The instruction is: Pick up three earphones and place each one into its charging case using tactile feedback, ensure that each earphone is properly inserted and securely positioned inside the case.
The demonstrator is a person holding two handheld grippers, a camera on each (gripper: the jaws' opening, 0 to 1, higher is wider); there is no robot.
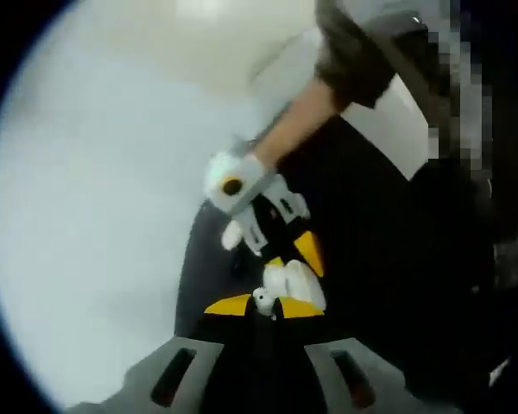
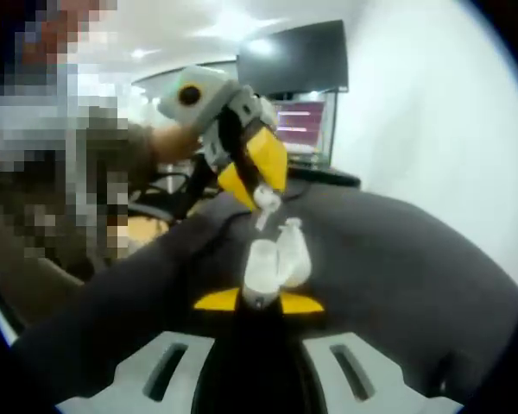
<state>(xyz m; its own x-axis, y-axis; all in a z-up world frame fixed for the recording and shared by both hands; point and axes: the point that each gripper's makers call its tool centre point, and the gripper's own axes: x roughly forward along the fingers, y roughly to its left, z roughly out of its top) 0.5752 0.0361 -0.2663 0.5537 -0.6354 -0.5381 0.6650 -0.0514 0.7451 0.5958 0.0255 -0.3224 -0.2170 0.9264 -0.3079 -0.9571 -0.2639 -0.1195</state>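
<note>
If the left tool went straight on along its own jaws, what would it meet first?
Probably the open white charging case held by the right tool. The left tool already holds a white earphone just short of it; depth is hard to judge.

Each hand-held gripper has a pale grey moulded body with slotted openings near its base and yellow wedge-shaped tips on its two jaws. The left gripper (image 1: 252,306) and the right gripper (image 2: 259,302) share that build, with black parts between grey shell and yellow tips. The person (image 1: 354,60) wears a short olive-brown sleeve and grey top.
</note>
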